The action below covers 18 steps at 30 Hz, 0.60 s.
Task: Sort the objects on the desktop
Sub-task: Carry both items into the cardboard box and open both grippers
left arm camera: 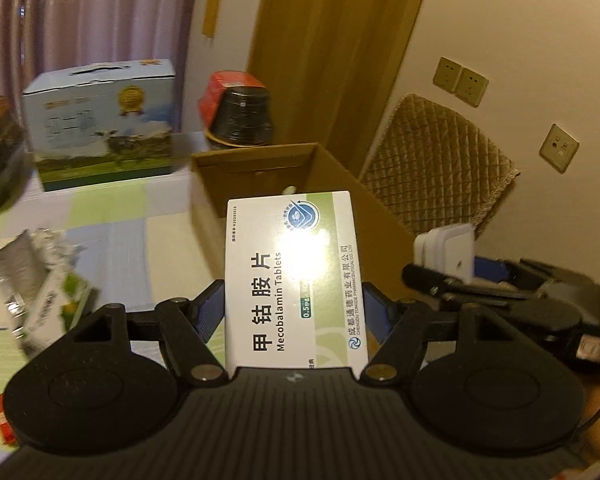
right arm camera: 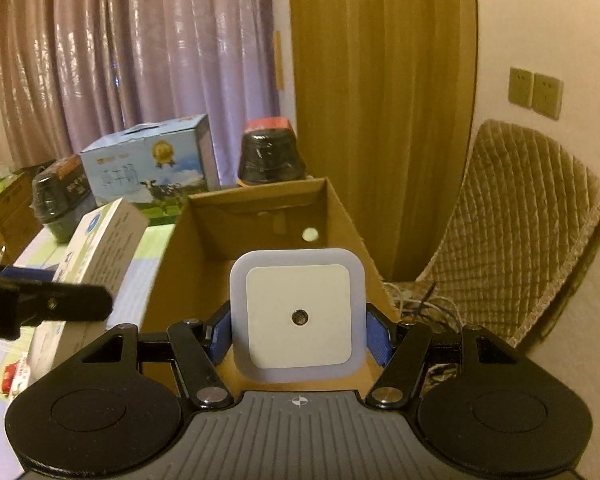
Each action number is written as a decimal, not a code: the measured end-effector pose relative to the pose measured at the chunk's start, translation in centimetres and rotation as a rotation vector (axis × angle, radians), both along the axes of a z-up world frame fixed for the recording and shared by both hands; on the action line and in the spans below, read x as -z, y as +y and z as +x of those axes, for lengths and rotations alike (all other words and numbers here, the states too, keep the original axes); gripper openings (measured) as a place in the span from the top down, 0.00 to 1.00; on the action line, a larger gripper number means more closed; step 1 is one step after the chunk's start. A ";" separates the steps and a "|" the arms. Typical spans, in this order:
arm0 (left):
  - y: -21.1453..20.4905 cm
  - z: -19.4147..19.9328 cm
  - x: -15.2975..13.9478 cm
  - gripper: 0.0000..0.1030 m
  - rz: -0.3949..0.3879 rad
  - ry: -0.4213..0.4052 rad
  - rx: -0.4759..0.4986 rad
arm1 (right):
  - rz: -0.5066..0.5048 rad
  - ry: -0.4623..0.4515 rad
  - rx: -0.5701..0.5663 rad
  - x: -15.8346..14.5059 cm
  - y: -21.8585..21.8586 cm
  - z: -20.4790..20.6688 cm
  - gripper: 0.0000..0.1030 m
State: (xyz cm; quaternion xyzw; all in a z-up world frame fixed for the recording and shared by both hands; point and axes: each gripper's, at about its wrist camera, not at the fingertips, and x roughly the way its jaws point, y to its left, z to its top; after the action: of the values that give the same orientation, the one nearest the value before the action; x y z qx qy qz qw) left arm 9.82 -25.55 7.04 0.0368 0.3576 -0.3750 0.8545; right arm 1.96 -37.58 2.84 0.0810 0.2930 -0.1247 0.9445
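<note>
My left gripper [left arm camera: 293,312] is shut on a white and green medicine box [left arm camera: 294,276] marked Mecobalamin Tablets, held above the table just in front of an open brown cardboard box [left arm camera: 256,168]. My right gripper [right arm camera: 298,336] is shut on a square white night light [right arm camera: 298,316], held over the near edge of the same cardboard box [right arm camera: 256,204]. The medicine box [right arm camera: 100,248] and left gripper arm also show at the left of the right wrist view. The night light [left arm camera: 446,252] shows at the right of the left wrist view. A small pale round thing [right arm camera: 310,234] lies inside the cardboard box.
A blue milk carton box [left arm camera: 100,120] and a dark jar with a red lid [left arm camera: 238,112] stand at the back of the checked tablecloth [left arm camera: 112,208]. A torn foil packet [left arm camera: 32,280] lies at the left. A quilted chair [right arm camera: 520,220] stands right of the box. Another dark jar [right arm camera: 58,196] stands at the far left.
</note>
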 end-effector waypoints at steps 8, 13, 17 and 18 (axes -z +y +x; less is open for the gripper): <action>-3.9 1.3 1.9 0.35 0.020 0.018 0.020 | 0.044 0.002 0.012 1.5 -1.7 0.3 0.39; -5.0 1.6 2.6 0.35 0.024 0.017 0.029 | 0.055 0.006 0.020 2.0 -2.4 0.7 0.39; -5.2 2.2 2.9 0.35 0.014 0.036 0.012 | 0.057 0.014 0.019 2.2 -2.6 0.7 0.39; -5.1 2.2 2.8 0.35 0.007 0.034 0.010 | 0.055 0.015 0.018 2.3 -2.6 0.6 0.39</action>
State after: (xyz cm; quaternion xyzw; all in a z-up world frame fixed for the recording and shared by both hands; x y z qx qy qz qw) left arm 12.03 -30.66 4.24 0.0355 0.3730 -0.3786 0.8463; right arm 2.60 -40.13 0.55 0.1088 0.3029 -0.1258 0.9384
